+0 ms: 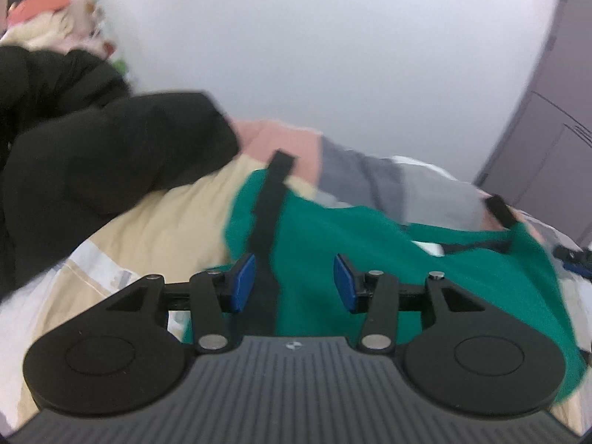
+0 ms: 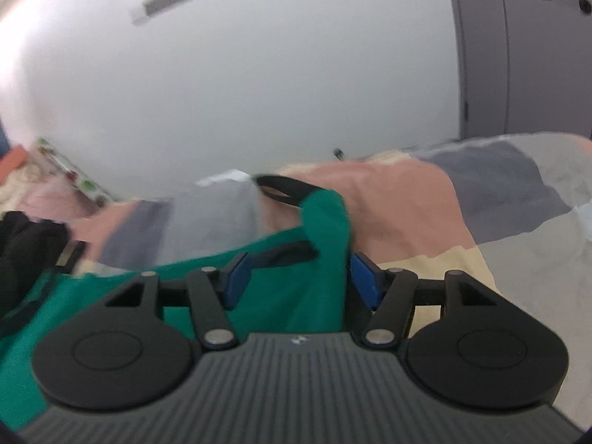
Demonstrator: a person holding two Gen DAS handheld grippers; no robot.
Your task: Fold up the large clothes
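Left gripper (image 1: 294,283) and right gripper (image 2: 299,281) gape wide over the green black-trimmed fabric garment (image 1: 333,244) on the patchwork bedspread (image 2: 425,203).

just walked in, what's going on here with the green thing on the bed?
A person with a handheld gripper in each hand is working on a green garment with black straps, spread on a patchwork bedspread. The left gripper is open over one black strap; fabric lies between its pads, not pinched. The right gripper is open too, with a raised fold of green cloth between its fingers. A black jacket sits to the left. No fold looks finished yet.
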